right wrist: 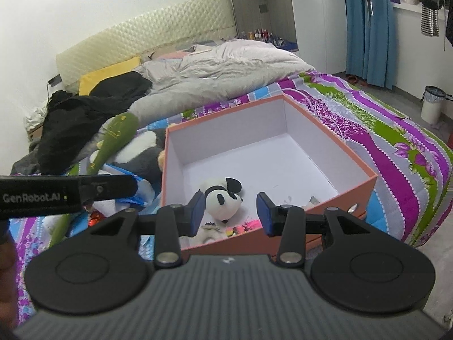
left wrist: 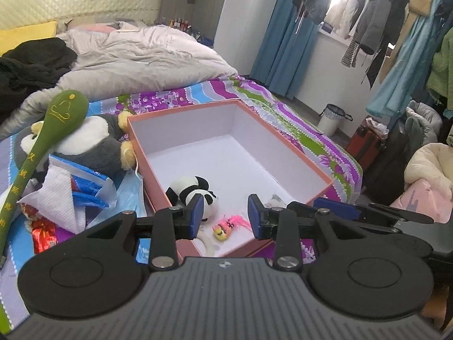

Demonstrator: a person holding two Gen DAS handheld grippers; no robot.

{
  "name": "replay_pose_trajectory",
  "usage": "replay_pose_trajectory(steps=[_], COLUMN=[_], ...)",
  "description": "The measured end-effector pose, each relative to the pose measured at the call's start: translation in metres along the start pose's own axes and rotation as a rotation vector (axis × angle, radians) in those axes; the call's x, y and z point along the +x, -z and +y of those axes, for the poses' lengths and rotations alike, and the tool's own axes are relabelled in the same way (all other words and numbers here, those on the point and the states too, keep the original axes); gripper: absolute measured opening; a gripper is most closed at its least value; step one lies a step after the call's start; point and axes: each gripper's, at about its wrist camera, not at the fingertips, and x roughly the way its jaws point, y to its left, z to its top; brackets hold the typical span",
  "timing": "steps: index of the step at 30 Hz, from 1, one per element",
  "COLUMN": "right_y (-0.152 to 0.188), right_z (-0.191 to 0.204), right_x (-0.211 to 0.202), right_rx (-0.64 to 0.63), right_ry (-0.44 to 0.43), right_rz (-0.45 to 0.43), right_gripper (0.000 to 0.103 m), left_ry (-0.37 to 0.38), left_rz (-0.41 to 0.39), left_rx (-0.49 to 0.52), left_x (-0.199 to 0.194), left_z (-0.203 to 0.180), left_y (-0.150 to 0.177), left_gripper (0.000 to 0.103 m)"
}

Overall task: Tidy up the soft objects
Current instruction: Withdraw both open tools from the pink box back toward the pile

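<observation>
Floral bedspread (left wrist: 286, 119), plush panda (left wrist: 192, 195) (fuzzy)

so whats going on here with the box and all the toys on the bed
A person is tidying soft toys into an open pink box on the bed, with a gripper in each hand. The left gripper and right gripper both hover over the box's near end, jaws apart and empty. A small panda plush and a pink-haired toy already lie inside. A bigger grey and white plush, a long green plush stick and a blue face mask wait left of the box.
</observation>
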Motion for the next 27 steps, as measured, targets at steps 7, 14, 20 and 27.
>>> replay_pose_trajectory(steps=[7,14,20,27], right_y=[0.008,0.020,0.030,0.043], right_z=[0.010,0.021,0.034,0.052], right_x=[-0.028,-0.045,-0.054,-0.059], right_rx=[-0.019,-0.037,-0.054,-0.087], right_ry=[-0.018,-0.040,-0.064,-0.096], right_rz=[-0.031,-0.040,-0.035,-0.021], right_gripper=[0.044,0.044,0.044,0.044], left_ry=[-0.007,-0.027,-0.051,-0.084], left_rz=[-0.023,-0.042,-0.049,-0.047], left_rx=[-0.008,-0.024,-0.058,-0.096], left_x=[-0.032,-0.058,-0.077,-0.095], left_z=[-0.004,0.001,0.014,0.033], left_y=[0.017,0.033,0.049,0.070], left_gripper=[0.039,0.040,0.040,0.040])
